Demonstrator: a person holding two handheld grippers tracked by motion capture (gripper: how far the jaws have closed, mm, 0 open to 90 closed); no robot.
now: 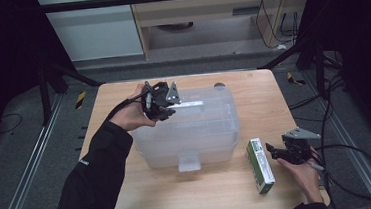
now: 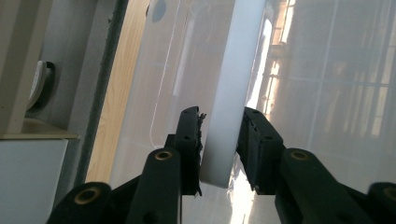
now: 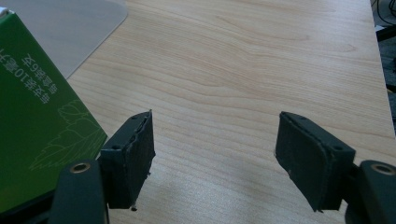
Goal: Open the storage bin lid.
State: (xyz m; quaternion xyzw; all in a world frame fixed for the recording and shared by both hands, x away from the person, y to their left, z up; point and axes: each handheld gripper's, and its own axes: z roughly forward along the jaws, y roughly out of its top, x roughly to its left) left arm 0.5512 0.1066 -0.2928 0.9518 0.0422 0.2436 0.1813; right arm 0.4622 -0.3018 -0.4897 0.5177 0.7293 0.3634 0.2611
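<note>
A clear plastic storage box [image 1: 195,131] with its lid on stands mid-table. Along the lid top runs a white handle bar [image 1: 189,104]. My left gripper [image 1: 169,104] reaches in from the box's far left corner. In the left gripper view the white handle bar [image 2: 229,93] sits between both black jaws, so my left gripper [image 2: 222,119] is shut on it. A green carton [image 1: 260,165] lies on the table right of the box. Just right of it, my right gripper [image 1: 273,151] is low over the wood. My right gripper [image 3: 217,135] is open with bare wood between its jaws, and the green carton [image 3: 37,116] is beside its left jaw.
The wooden table [image 1: 252,89] has free surface right of and in front of the box. The box's front latch [image 1: 189,160] faces the person. A small dark round spot [image 1: 218,86] sits at the table's far edge. Cables [image 1: 347,147] trail off right.
</note>
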